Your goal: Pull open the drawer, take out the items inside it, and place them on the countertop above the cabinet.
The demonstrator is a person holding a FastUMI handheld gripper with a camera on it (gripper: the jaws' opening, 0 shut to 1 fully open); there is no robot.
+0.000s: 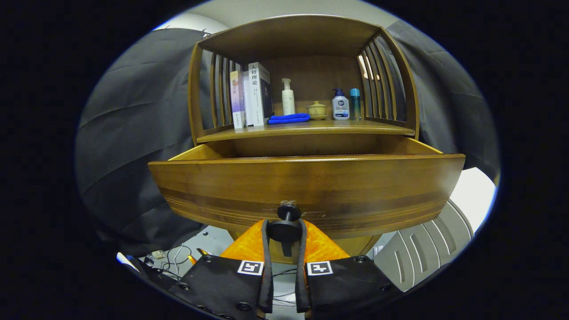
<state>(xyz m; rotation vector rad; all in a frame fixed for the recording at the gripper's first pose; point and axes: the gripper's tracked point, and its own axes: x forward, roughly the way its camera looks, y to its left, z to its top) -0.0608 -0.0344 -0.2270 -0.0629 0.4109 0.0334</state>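
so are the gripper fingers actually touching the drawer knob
Touching. In the gripper view, both fingers press against the sides of the drawer knob, with no gap visible on either side; the drawer is pulled out.

Brown wooden drawer [306,186], black knob [285,230], blue cloth [289,118]

1. Drawer [306,186]: brown wood with a curved front, pulled out from the cabinet below the countertop [306,129]; its inside is hidden behind the front panel.
2. Knob [286,222]: dark and round, at the drawer front's lower middle, pinched between the gripper [284,233] fingers.
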